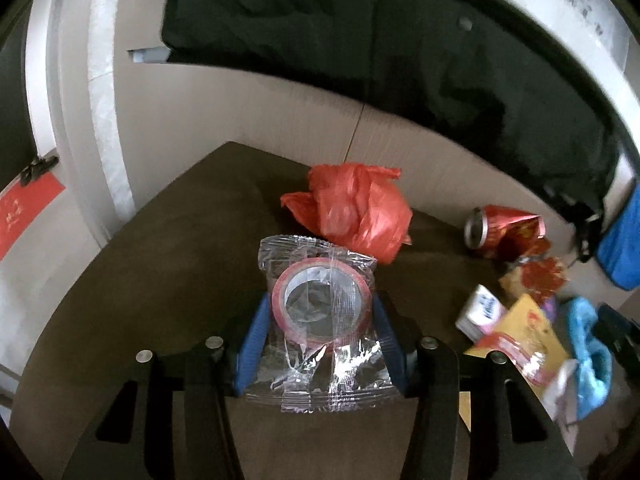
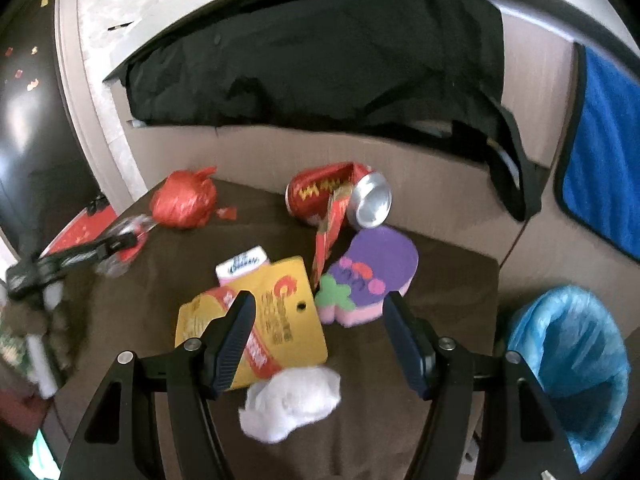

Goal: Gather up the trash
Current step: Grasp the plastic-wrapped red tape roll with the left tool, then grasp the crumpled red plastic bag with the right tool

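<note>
A bin (image 2: 568,364) lined with a blue bag stands off the table's (image 2: 452,292) right edge; what lies inside cannot be told. The left gripper (image 1: 320,312) is clamped on a clear packet (image 1: 320,320) holding a red tape roll, its blue pads pressing the packet's sides, lifted above the table. Beyond it a crumpled red bag (image 1: 356,212) sits near the far edge. The right gripper (image 2: 320,340) points downward with jaws wide apart and nothing between the pads, over a yellow card (image 2: 280,312) and a white wad (image 2: 292,404) at the near edge. A can (image 2: 336,192) lies on its side toward the far edge, a purple sponge (image 2: 372,272) just before it.
</note>
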### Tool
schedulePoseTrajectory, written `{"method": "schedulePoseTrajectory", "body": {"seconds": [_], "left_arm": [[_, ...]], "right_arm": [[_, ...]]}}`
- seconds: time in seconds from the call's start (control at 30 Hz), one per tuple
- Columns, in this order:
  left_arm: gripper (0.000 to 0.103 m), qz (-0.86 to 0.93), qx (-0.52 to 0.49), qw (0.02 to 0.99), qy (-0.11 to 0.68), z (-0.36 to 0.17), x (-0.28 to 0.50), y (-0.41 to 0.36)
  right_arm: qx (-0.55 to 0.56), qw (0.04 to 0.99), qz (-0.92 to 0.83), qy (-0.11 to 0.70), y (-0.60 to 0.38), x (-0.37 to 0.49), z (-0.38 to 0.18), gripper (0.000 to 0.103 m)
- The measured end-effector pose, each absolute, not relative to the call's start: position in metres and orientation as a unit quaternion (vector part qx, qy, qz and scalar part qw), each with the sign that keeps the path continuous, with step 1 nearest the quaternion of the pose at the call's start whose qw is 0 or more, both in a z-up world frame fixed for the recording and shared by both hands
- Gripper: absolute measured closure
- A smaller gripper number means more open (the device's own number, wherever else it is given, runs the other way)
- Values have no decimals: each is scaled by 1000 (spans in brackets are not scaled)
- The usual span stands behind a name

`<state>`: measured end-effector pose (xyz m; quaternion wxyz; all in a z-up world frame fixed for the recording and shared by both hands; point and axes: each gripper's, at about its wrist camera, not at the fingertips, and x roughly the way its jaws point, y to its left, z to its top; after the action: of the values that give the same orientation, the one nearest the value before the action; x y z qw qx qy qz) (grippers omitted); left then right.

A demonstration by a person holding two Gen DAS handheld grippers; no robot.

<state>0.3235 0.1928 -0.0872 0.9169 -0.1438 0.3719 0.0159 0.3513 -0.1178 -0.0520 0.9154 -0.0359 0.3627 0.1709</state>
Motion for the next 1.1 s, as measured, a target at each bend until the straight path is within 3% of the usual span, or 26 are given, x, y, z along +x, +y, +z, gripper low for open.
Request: {"method": "schedulePoseTrajectory", "body": {"seconds": [0.2,0.4,0.7,1.1], "left_arm": [[50,13,-164,924,346,-72,285,210],[50,28,-180,924,337,-68,264,237],[50,45,-198,921,333,-72,250,262],[50,45,-216,914,342,-82,258,271]], "right_arm": [[-17,911,201,359,-91,373,-32,40],[-83,887,285,354,-5,391,-30,40],[-110,858,339,370,94,436,-54,40],[-93,849,310,418,116,478,-92,40]]}}
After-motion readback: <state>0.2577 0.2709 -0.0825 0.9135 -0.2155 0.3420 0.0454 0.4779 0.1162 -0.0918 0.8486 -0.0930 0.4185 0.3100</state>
